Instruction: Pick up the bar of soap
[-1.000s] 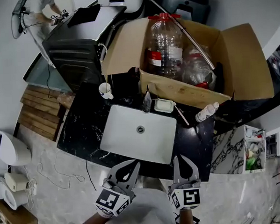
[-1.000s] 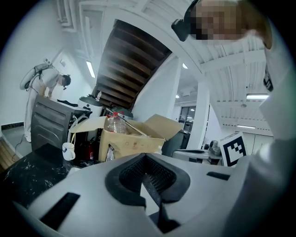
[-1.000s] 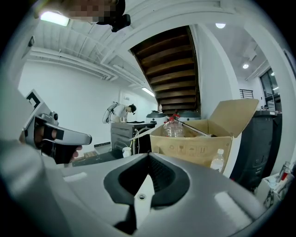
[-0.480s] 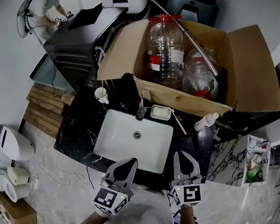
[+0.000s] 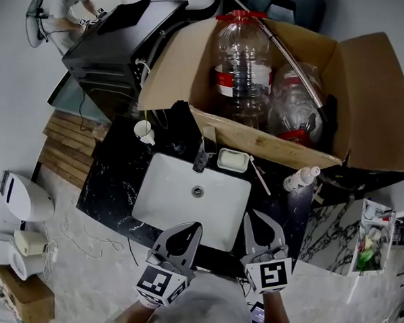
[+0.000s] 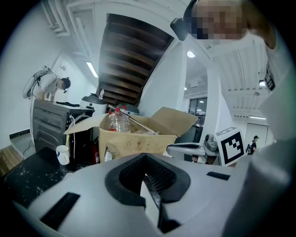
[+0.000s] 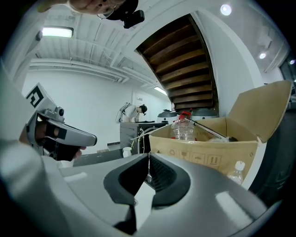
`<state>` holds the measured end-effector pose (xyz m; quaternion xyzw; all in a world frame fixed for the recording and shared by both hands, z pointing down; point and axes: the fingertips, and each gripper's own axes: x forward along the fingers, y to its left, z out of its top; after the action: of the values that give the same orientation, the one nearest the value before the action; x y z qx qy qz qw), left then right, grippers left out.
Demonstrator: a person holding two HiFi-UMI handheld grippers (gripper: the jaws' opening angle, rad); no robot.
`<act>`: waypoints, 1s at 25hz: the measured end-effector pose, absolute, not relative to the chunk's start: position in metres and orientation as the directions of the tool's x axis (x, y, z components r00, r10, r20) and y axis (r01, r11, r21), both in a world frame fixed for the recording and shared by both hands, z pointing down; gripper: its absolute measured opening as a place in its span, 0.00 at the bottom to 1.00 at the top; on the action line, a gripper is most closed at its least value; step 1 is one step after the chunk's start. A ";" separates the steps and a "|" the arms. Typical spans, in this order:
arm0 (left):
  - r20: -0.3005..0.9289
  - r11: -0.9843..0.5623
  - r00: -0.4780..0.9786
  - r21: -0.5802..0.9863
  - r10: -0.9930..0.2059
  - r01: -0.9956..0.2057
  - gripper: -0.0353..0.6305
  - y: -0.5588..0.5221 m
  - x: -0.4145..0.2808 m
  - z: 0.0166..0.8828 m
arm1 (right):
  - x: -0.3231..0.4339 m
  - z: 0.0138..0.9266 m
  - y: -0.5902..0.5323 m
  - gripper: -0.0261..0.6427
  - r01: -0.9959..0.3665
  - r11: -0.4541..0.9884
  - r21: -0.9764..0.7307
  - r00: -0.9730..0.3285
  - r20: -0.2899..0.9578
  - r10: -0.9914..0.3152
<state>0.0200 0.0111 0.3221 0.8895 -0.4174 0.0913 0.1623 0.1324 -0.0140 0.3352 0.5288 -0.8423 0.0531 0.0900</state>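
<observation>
The bar of soap (image 5: 232, 161) is pale and lies in a white dish on the black counter, behind the sink's far right corner. Both grippers hang at the near side of the white sink (image 5: 156, 197), apart from the soap. My left gripper (image 5: 181, 234) is shut with nothing in it, its tips over the sink's near rim. To its right my right gripper (image 5: 261, 227) is likewise shut and empty. The left gripper view shows the left gripper (image 6: 145, 155) with tips together; in the right gripper view the right gripper (image 7: 149, 154) looks the same. Neither gripper view shows the soap.
A faucet (image 5: 203, 150) stands behind the sink next to the dish. A white cup (image 5: 144, 131) sits at the back left. A large open cardboard box (image 5: 367, 95) holding plastic bottles (image 5: 243, 61) fills the back. A small bottle (image 5: 301, 179) lies at the right.
Both grippers have moved forward toward the sink's near edge, jaws still shut. The sink and box sit slightly closer in the head view.
</observation>
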 end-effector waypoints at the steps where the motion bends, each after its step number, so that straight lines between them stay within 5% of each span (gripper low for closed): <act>1: 0.299 -0.600 0.637 0.215 -0.711 -0.770 0.06 0.008 0.020 0.322 | 0.133 0.335 -0.018 0.05 -0.902 0.432 0.012 -0.421 0.210 -0.883; 14: 0.323 -0.618 0.667 0.253 -0.672 -0.745 0.06 -0.018 0.004 0.343 | 0.116 0.352 -0.051 0.05 -0.874 0.473 0.109 -0.424 0.302 -0.854; 21: 0.327 -0.637 0.691 0.269 -0.645 -0.722 0.06 -0.036 0.008 0.358 | 0.107 0.372 -0.078 0.25 -0.819 0.542 0.189 -0.446 0.383 -0.809; 25: 0.332 -0.642 0.701 0.283 -0.631 -0.713 0.06 -0.045 0.012 0.367 | 0.102 0.384 -0.091 0.26 -0.785 0.587 0.198 -0.468 0.433 -0.771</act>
<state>0.0115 -0.0453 0.3668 0.9003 -0.3732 0.1017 0.1994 0.1022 -0.0914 0.3836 0.4540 -0.8566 0.0144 0.2449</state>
